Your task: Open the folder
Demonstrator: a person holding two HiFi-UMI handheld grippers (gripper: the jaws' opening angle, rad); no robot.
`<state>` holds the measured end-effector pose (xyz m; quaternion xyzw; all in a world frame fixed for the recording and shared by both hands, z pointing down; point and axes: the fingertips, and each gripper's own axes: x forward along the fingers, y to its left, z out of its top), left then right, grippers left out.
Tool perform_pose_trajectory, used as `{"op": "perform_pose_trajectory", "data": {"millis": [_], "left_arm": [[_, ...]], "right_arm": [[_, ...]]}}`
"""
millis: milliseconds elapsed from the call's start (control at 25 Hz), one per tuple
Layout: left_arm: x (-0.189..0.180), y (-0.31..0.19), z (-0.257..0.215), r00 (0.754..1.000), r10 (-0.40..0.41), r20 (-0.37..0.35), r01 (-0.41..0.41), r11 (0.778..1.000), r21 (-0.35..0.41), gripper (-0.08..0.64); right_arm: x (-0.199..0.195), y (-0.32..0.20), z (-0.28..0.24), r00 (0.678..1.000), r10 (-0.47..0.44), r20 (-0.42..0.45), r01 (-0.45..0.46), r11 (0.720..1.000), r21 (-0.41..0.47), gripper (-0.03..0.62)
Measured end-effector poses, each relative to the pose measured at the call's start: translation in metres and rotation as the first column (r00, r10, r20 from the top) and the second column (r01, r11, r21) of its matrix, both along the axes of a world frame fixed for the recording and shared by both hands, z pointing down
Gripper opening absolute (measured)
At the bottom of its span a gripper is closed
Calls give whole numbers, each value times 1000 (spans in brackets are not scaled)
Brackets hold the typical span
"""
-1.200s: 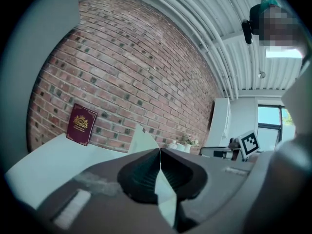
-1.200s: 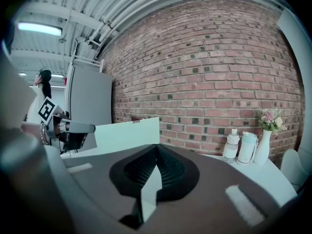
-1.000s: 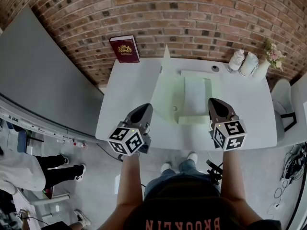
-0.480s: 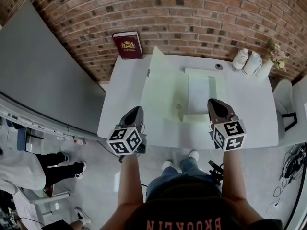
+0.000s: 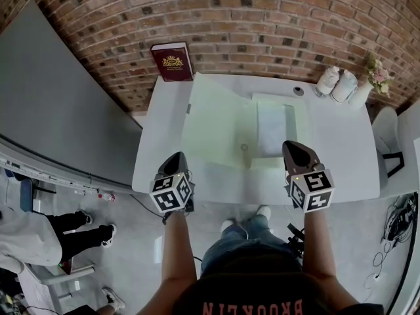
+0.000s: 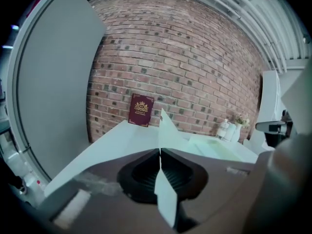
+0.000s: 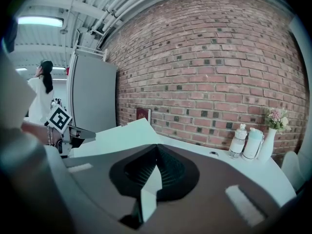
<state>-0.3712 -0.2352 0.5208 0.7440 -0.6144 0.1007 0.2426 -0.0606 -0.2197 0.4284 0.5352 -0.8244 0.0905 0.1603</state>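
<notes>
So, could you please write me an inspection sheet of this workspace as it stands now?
Surface: white table against the brick wall.
Job's things: pale green folder open, left cover held slanting off the table.
Clutter: maroon book leaning on the wall; two bottles, flower vase, small dark round item at the back.
Grippers: left gripper shut on the folder's left cover; right gripper shut on its near right edge.
Cables: tangle on the floor, right.
Surroundings: grey panel, bystander's legs, left.

Head view: from above, looking steeply down over the table. Gripper views: low, close behind the left gripper and right gripper, facing the brick wall. All three share the maroon book.
</notes>
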Motion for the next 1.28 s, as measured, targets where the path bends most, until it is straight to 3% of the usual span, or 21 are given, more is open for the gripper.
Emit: {"op": "perform_pose_trajectory", "data": {"millis": [200,480,760,960,1120,1280], "left_arm": [[-11,-2,23,995,-12,99,18,998,-60,14],[-26,-6,57,984,-4,178,31,988,-148,20],[-38,-13,89,957,64,285,-2,977,-214,25],[-41,-13,116,940,114,322,-14,955,-297,26],[-46,-14,133,907,164,387,-22,938,-345,-1],[-45,-17,144,905,181,386,-28,929,-370,-2]], "right_arm": [[-2,2,8,1000,11,-3,-11,1000,-12,-2],[-7,4,19,1000,25,-7,-25,999,-40,-2],[-16,4,34,999,39,-11,-40,997,-73,-2],[-23,1,46,999,38,-14,-39,994,-97,-2],[-29,0,54,999,34,-21,-36,993,-115,-2],[-32,-1,58,999,29,-33,-33,991,-129,-2]]}}
